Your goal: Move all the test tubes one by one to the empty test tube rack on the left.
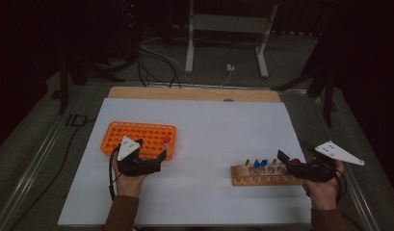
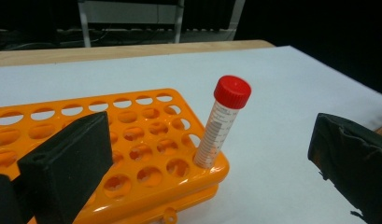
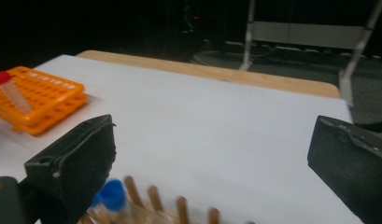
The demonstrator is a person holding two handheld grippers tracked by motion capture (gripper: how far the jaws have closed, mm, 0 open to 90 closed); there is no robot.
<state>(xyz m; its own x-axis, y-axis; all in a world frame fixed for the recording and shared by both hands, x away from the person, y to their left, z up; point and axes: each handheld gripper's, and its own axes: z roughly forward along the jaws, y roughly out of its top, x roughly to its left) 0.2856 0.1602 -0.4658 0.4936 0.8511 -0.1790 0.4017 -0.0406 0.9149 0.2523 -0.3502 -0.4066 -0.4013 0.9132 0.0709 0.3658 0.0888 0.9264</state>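
A clear plastic tube with a red screw cap (image 2: pixel 220 125) stands slightly tilted in a corner hole of the orange plastic rack with many round holes (image 2: pixel 132 140), so one transfer looks finished. The left gripper (image 1: pixel 149 155) sits just beside the orange rack with its jaws spread wide, nothing between the pads. The rack's other holes are empty. Across the white table sheet (image 1: pixel 209 130), well apart, the light wooden rack (image 1: pixel 264 175) has several capped tubes, among them a blue-capped tube (image 3: pixel 111 193). The right gripper (image 1: pixel 290 162) hovers over it, jaws wide and empty, so most tubes likely remain to carry over.
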